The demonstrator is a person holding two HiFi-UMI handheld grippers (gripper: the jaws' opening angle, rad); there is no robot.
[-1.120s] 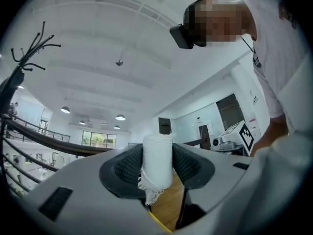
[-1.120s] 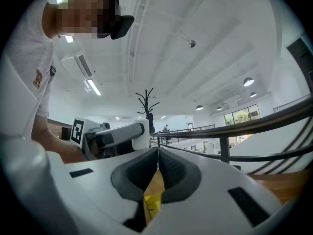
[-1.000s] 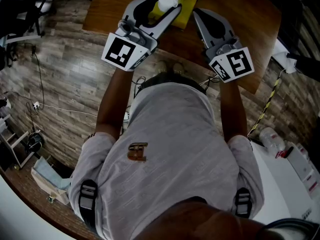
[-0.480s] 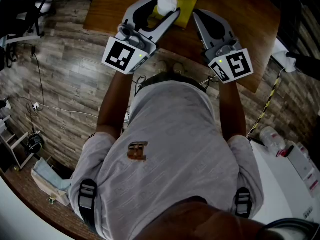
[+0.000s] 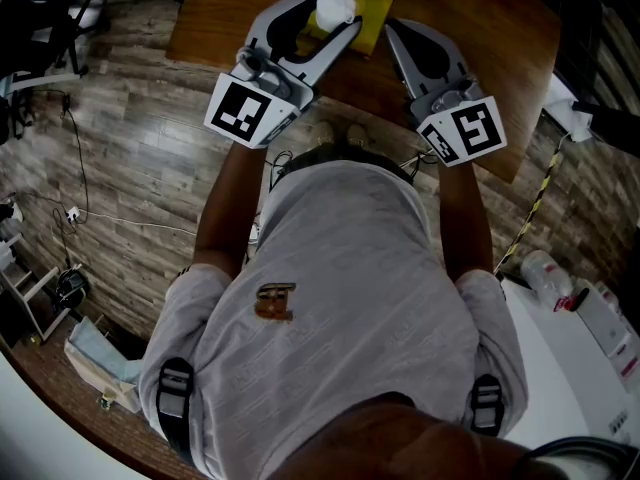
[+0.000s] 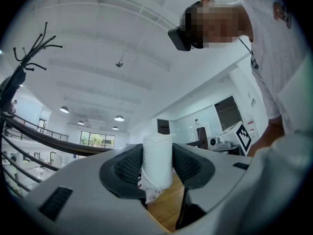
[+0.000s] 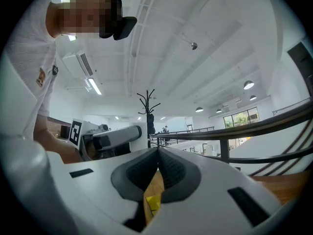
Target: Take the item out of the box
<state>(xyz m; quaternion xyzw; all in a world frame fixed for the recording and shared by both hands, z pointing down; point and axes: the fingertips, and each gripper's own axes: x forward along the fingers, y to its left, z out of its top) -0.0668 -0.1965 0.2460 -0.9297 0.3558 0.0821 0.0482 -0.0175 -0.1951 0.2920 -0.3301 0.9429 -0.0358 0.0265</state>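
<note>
My left gripper (image 5: 331, 16) is shut on a white roll (image 5: 334, 7), held just above the yellow box (image 5: 373, 26) on the wooden table (image 5: 480, 38). In the left gripper view the white roll (image 6: 157, 161) stands upright between the two dark pads (image 6: 128, 166), with a frayed edge hanging below. My right gripper (image 5: 391, 28) hovers beside the box on its right side. Its jaws are shut with nothing between them, and in the right gripper view (image 7: 157, 155) a corner of the yellow box (image 7: 153, 202) shows under the tips.
The table's near edge (image 5: 300, 88) lies right in front of the person's body. Cables (image 5: 90, 208) trail over the wood floor at left. White items (image 5: 590, 318) sit at lower right. A coat stand (image 7: 148, 106) rises behind the left gripper (image 7: 115, 138) in the right gripper view.
</note>
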